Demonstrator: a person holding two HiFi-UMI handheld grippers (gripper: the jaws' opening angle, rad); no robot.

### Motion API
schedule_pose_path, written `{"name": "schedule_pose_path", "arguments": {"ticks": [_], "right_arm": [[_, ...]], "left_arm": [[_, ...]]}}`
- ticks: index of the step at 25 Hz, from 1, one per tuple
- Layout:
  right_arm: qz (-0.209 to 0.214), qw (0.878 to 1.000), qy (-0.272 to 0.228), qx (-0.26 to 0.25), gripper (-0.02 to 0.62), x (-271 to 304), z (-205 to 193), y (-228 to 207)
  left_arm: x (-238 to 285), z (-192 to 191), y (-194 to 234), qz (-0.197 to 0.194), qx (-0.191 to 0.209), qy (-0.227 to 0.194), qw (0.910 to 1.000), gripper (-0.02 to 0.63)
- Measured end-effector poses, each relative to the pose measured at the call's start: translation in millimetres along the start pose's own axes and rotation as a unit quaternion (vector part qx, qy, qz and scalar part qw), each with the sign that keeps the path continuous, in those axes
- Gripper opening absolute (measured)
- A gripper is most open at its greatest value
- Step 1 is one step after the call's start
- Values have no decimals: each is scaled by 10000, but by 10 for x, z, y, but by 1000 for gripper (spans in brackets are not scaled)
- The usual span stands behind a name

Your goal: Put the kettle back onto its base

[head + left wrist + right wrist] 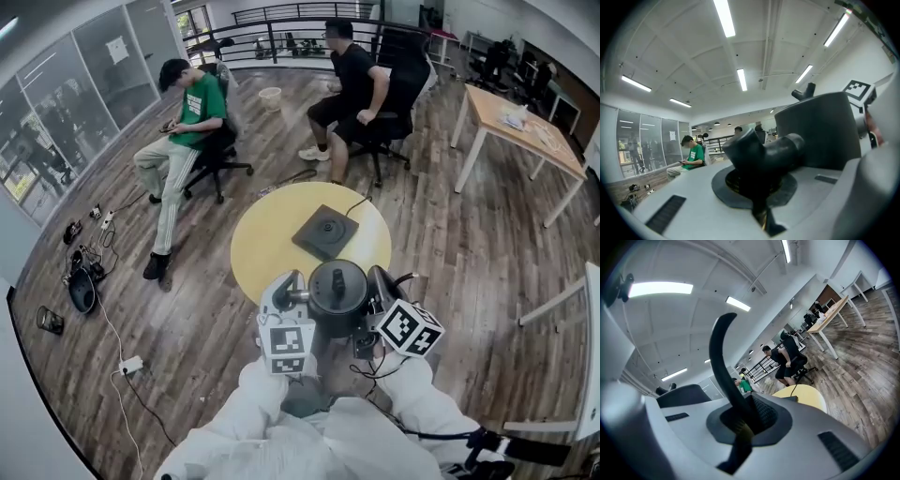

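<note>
at the bottom of the head view two white sleeves (281, 422) reach forward, each hand carrying a gripper. the left gripper (300, 296) is pressed tight on a stubby dark part of the kettle (337, 292), seemingly its spout (761, 151). in the left gripper view the kettle's dark body fills the right of the frame. the right gripper (373, 287) pinches the kettle's thin curved handle (721, 357), which arcs up out of its jaws in the right gripper view. the kettle sits between the two marker cubes, in the lower middle of the head view, at the near edge of the round yellow table (267, 244) and apart from the base (324, 232). that square dark base lies flat at the middle of the table, just above the kettle in the frame, and its cable (358, 204) runs off toward the upper right. beyond the table, a person in a green top (192, 117) sits at upper left and a person in black (352, 84) at upper middle, both on office chairs. a wooden desk (520, 127) stands at upper right.
</note>
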State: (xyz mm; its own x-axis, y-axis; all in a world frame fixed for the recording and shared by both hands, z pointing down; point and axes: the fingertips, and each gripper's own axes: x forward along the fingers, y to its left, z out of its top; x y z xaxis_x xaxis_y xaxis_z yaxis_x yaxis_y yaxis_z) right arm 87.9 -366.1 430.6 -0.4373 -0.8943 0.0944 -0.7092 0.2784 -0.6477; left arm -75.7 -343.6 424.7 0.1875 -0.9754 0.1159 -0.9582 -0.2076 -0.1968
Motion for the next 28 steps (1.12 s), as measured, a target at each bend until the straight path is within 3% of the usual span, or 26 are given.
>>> {"name": "schedule_pose_path", "arguments": {"ticks": [9,21,28], "right_arm": [[-159,9999,-57,-26,11,763,224,-212],[-298,9993,-221,66,11,2053,426,-228],[-457,9989,13,108,11,2480,400,-554]], "left_arm": [[844,-11,232,-159,-49,-5,9999,-2],[2029,42,934,-399,55,-83,9992,-2],[2555,-147,937,-626,-5,-139,9979,-1]]}}
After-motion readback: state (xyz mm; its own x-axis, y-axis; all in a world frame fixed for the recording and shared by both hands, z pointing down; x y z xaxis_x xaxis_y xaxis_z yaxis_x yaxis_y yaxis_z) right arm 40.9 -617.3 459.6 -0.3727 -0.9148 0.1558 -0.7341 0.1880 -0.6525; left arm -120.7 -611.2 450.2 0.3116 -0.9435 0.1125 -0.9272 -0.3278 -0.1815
